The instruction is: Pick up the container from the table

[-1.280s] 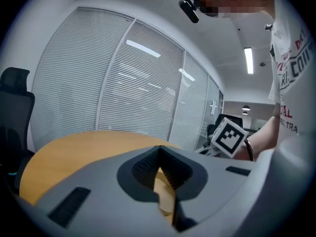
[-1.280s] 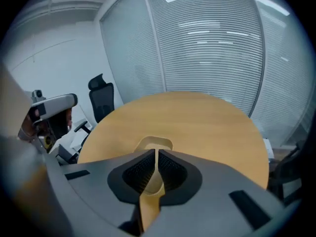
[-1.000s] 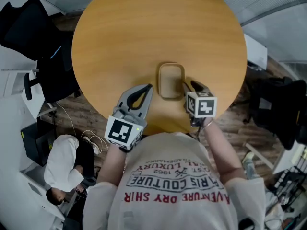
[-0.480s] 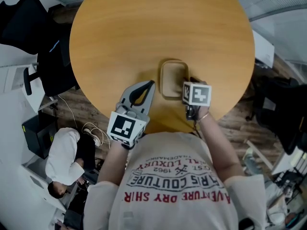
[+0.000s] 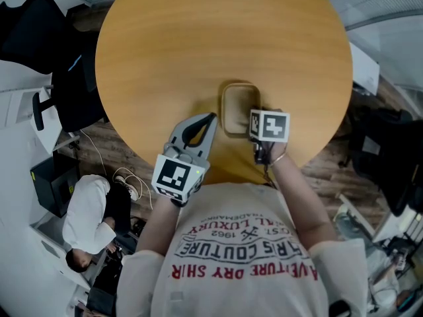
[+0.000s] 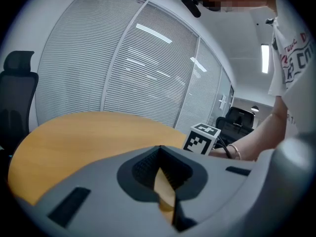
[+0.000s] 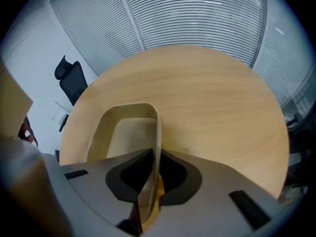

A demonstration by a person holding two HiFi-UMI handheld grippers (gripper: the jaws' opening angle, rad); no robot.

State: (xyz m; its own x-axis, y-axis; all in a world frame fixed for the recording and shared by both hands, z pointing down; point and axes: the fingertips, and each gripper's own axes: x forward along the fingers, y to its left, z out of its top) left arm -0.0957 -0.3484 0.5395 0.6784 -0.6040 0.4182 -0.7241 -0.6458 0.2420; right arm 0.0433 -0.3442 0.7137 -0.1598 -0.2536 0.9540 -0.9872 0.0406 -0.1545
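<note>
The container point(image 5: 238, 105) is a shallow tan tray with rounded corners, lying near the front edge of the round wooden table point(image 5: 198, 38). My right gripper point(image 5: 258, 125) points steeply down at its right wall, largely hidden under its marker cube. In the right gripper view the thin wall of the container point(image 7: 123, 132) runs between the jaws of the right gripper point(image 7: 154, 156), which are closing and pinch it at their tips. My left gripper point(image 5: 210, 117) hovers just left of the container, shut and empty. From its own camera the left gripper point(image 6: 159, 148) shows only table beyond its tips.
Black office chairs stand at the left point(image 5: 36, 18) and the right point(image 5: 390, 157) of the table. A person in white point(image 5: 86, 226) crouches on the floor at the lower left. Window blinds point(image 7: 187, 14) line the far wall.
My right gripper has tipped down over the container's right wall and its jaws have narrowed from wide open onto the wall. The left gripper has sunk a little beside the container.
</note>
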